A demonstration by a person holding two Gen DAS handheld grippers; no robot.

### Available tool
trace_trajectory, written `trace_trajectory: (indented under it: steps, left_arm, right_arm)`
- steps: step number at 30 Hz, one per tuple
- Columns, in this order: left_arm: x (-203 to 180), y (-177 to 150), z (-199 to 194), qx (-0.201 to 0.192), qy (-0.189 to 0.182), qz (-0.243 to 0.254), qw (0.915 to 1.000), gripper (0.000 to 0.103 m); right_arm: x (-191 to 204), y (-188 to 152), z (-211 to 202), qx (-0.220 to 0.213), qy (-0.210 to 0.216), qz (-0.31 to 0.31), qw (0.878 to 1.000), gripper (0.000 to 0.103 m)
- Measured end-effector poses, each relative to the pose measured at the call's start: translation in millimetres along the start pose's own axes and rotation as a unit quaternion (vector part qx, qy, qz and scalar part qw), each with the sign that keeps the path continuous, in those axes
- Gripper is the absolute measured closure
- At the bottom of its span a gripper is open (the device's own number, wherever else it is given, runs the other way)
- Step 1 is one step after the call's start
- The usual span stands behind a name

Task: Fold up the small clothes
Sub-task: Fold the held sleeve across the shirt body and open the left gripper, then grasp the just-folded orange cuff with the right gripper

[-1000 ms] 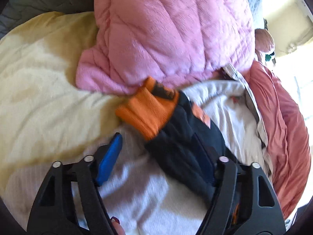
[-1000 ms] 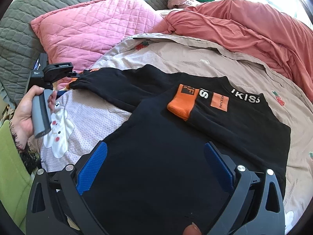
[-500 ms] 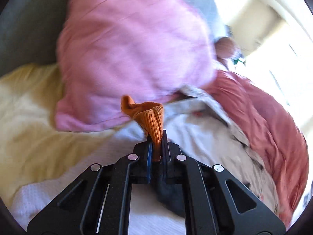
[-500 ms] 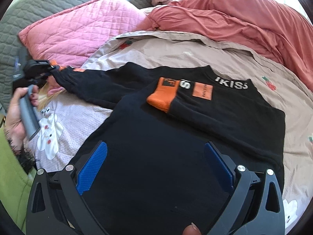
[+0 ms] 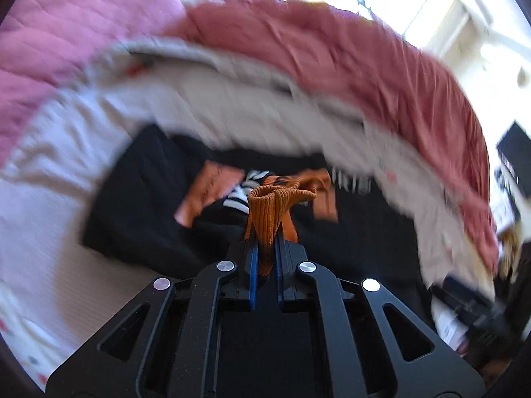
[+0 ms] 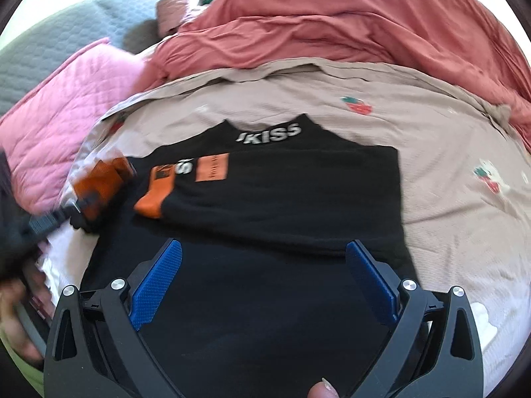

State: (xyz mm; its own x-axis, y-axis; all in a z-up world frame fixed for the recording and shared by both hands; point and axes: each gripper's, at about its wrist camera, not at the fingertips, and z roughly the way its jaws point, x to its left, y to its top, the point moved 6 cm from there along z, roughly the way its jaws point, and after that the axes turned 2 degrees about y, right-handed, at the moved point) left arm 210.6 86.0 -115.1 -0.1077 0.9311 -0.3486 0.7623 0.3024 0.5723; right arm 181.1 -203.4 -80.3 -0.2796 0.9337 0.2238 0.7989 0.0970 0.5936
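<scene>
A small black sweater (image 6: 285,199) with orange cuffs and white lettering lies flat on the bed. One sleeve lies folded across the chest, its orange cuff (image 6: 154,197) near the middle left. My left gripper (image 5: 265,248) is shut on the other sleeve's orange cuff (image 5: 270,212) and holds it above the sweater's body (image 5: 139,205). It also shows blurred at the left of the right wrist view (image 6: 83,202). My right gripper (image 6: 265,278) is open and empty, low over the sweater's lower part.
A beige sheet with strawberry prints (image 6: 448,139) covers the bed. A pink quilted pillow (image 6: 59,122) lies at the left, a red-pink blanket (image 6: 348,23) is heaped at the back, and a grey quilt (image 6: 66,46) is behind the pillow.
My left gripper closed on the orange cuff and swung it from beside the pink pillow in over the sweater's body. The right gripper stayed open and shifted slightly.
</scene>
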Motion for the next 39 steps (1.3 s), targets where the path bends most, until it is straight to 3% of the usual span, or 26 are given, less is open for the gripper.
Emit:
trace_trajectory:
  steps: [5, 8, 10, 12, 14, 19, 21, 24, 26, 29, 32, 35, 36, 39]
  left_arm:
    - [-4.4, -28.3, 37.6, 0.063, 0.005, 0.022, 0.9978, 0.097]
    - [-4.8, -31.2, 34.8, 0.071, -0.012, 0.029, 0.9970, 0.090]
    - [-8.9, -31.7, 29.4, 0.077, -0.026, 0.034, 0.9961, 0.076]
    - [-11.8, -33.8, 21.2, 0.085, -0.038, 0.038, 0.9949, 0.070]
    - [-13.9, -36.3, 14.5, 0.092, -0.036, 0.043, 0.9941, 0.070]
    - [8.6, -44.9, -0.2, 0.106, 0.040, 0.040, 0.9927, 0.072]
    - [16.3, -46.3, -3.9, 0.104, 0.053, 0.036, 0.9925, 0.074]
    - [20.7, -49.8, -4.4, 0.109, 0.051, 0.030, 0.9923, 0.089]
    - [21.5, -51.9, -2.4, 0.112, 0.052, 0.031, 0.9919, 0.089]
    - [24.5, -54.8, 1.3, 0.115, 0.054, 0.029, 0.9914, 0.090]
    - [25.5, -55.7, 3.9, 0.116, 0.055, 0.029, 0.9913, 0.089]
    - [24.7, -55.2, 5.0, 0.114, 0.054, 0.031, 0.9915, 0.089]
    - [23.8, -54.4, 5.3, 0.113, 0.053, 0.031, 0.9917, 0.089]
    - [25.1, -51.6, 0.6, 0.106, 0.049, 0.025, 0.9929, 0.089]
  right_arm:
    - [-11.1, -2.5, 2.7, 0.003, -0.001, 0.015, 1.000, 0.004]
    - [-6.4, -4.4, 7.7, 0.012, 0.015, 0.025, 0.999, 0.004]
    - [1.8, -4.2, 13.0, 0.019, 0.033, 0.031, 0.999, 0.004]
    - [11.8, -1.0, 18.4, 0.026, 0.049, 0.030, 0.998, 0.004]
    - [23.8, 4.4, 24.0, 0.031, 0.073, 0.033, 0.996, 0.004]
    - [59.7, 10.3, 43.6, 0.063, 0.132, 0.028, 0.989, 0.004]
    - [73.1, 8.9, 54.5, 0.082, 0.152, 0.030, 0.985, 0.004]
    - [90.5, 7.6, 70.9, 0.109, 0.196, 0.052, 0.973, 0.005]
    - [97.3, 9.5, 82.3, 0.123, 0.211, 0.069, 0.967, 0.005]
    - [102.5, 11.7, 101.1, 0.143, 0.220, 0.090, 0.961, 0.023]
    - [106.1, 9.1, 118.1, 0.162, 0.225, 0.109, 0.955, 0.034]
    - [116.8, 4.6, 127.3, 0.176, 0.238, 0.101, 0.950, 0.062]
    - [118.9, 3.1, 127.5, 0.176, 0.241, 0.096, 0.950, 0.079]
    - [128.2, 7.8, 114.6, 0.151, 0.252, 0.066, 0.954, 0.090]
